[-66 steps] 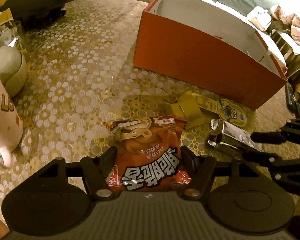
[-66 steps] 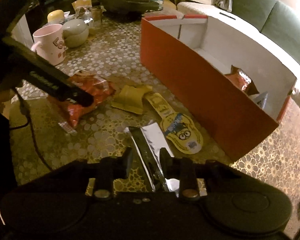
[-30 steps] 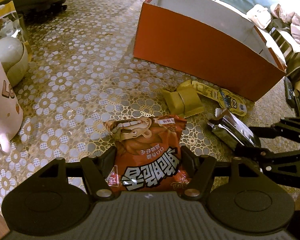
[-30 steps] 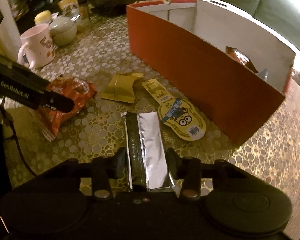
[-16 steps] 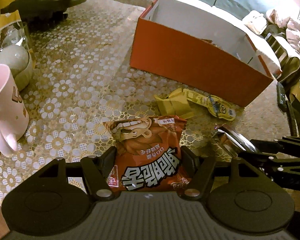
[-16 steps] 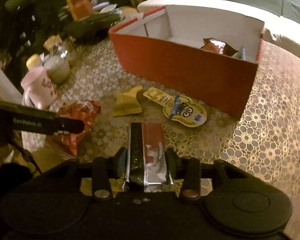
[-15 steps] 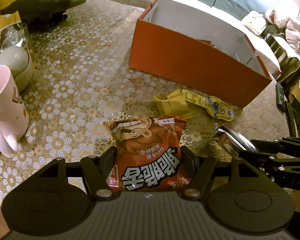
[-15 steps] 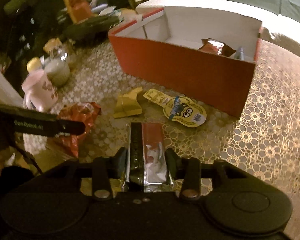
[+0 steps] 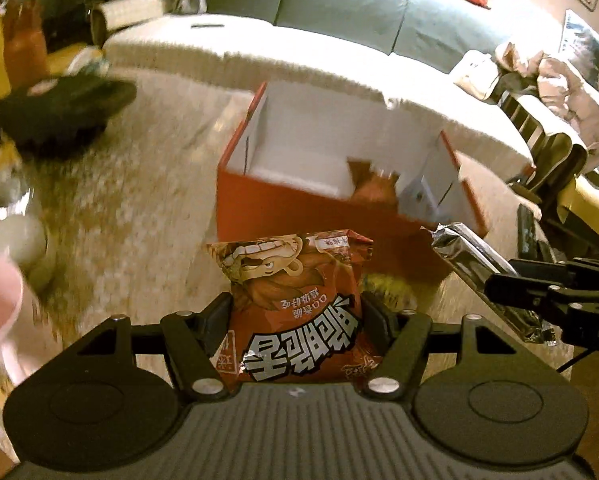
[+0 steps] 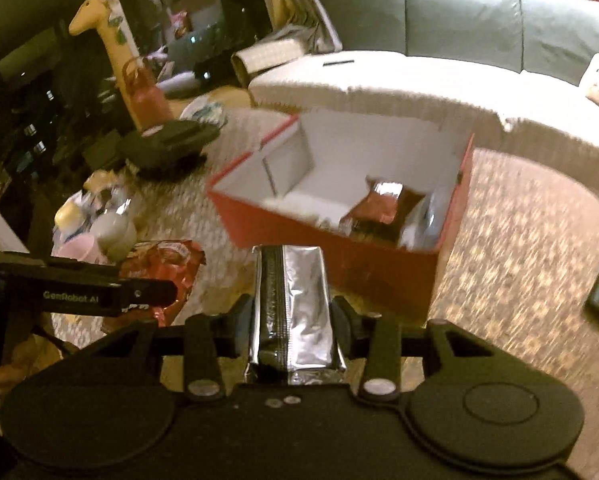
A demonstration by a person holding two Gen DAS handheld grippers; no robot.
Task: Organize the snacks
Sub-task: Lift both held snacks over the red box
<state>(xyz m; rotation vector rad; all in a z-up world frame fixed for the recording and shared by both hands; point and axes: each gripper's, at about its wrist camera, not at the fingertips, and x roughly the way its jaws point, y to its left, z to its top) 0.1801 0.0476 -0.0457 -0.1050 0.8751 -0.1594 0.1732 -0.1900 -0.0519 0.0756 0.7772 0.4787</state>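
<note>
both grippers are up off the table with a snack each, and the box (image 9: 327, 208) sits ahead of them near the far edge of the table (image 10: 511, 216), by the sofa. the left gripper (image 9: 295, 312) is clamped on the sides of a red snack bag (image 9: 299, 296), which stands up between the pads with most of its length sticking out in front. the right gripper (image 10: 289, 316) is clamped on a silver foil packet (image 10: 293, 300), again held low with the long end free. the box is open on top, and a red bag (image 10: 383, 200) and something pale already lie in its right end, while the left end looks bare. the risk i see is crowding: the two tools are just beside each other, so if both go for the opening together they could knock arms or catch a wrapper on the near wall of the box. the foil looks slick and only lightly pinched, so a bump could twist it out. the puffy bag may squash or slide if tilted. dropping from too high could also send either snack bouncing off the rim onto the table.
</note>
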